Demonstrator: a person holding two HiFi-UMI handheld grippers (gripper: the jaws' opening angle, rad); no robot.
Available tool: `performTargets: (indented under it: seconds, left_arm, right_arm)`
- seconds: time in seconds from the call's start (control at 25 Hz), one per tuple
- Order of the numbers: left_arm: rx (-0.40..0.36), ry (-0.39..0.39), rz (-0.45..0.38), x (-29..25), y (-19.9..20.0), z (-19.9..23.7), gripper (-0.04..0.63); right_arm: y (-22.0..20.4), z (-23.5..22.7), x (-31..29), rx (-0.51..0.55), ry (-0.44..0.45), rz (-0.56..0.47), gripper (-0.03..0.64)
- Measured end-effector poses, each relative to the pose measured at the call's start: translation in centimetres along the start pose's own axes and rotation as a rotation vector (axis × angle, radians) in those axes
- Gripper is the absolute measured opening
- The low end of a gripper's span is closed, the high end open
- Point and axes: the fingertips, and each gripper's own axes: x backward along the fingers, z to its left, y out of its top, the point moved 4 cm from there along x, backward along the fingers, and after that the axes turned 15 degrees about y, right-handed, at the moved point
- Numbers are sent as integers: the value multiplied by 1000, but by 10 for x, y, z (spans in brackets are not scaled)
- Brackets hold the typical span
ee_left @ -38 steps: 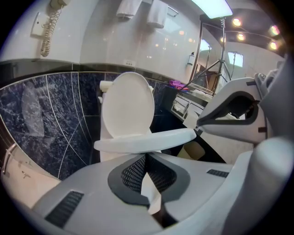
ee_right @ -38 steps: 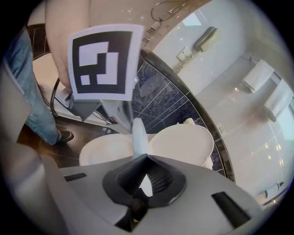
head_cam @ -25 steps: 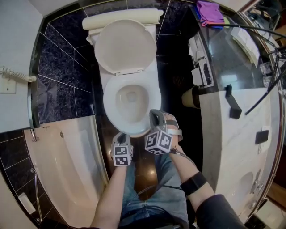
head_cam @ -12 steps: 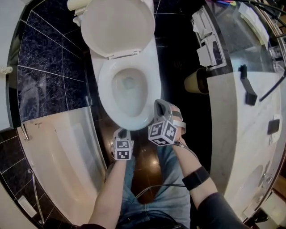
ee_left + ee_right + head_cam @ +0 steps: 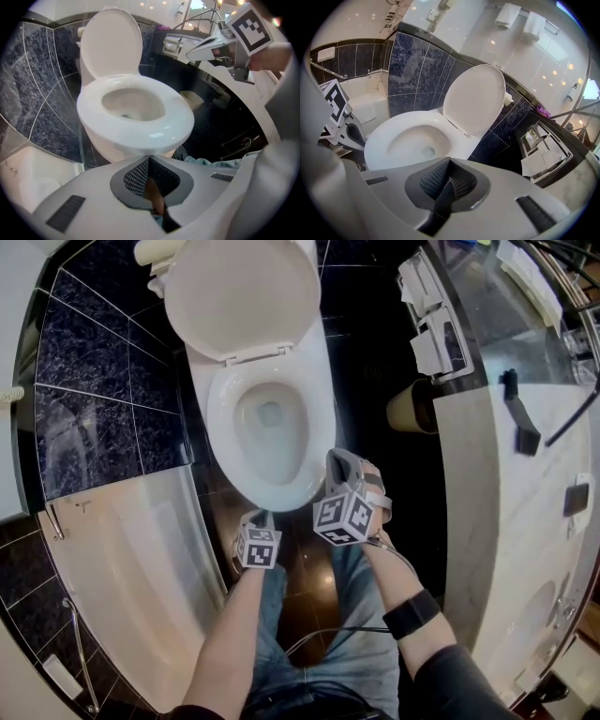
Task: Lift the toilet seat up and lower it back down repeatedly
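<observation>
Head view: toilet seat [image 5: 223,432] is seen down on the bowl at upper centre, with the lid [image 5: 242,294] raised behind it. The toilet is framed higher than a second ago. Left gripper [image 5: 254,517] and right gripper [image 5: 336,459] are held near the bowl's front rim, both sets of jaws closed with nothing gripped.

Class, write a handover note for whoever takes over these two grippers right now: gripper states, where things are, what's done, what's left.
Left gripper: shut, empty, near the seat's front.
Right gripper: shut, empty, beside the left one.
The seat lies down; the lid stands up.
Done: nothing that shows here.
Left: lift the seat, lower it, repeat.
</observation>
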Motion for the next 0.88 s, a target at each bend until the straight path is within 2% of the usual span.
performTargets:
  seconds: [0.2,0.4,0.56,0.72,0.88]
  left_arm:
    - [-5,7,-42,13,9,7,0]
    - [6,28,-141,54,60,25,0]
    - [41,62,-211,109,99,45,0]
    - [49,90,-328,184,159,64,0]
    - [88,118,-422,255,205,77,0]
  right_arm:
    - [5,-1,4,-10,1,0,18]
    - [24,-6,26,-28,6,-15,18]
    - [53,-13,63,-66,22,-49,20]
    - [97,-26,109,-115,45,-115,20]
    - [137,-39,159,-227,92,-213,20]
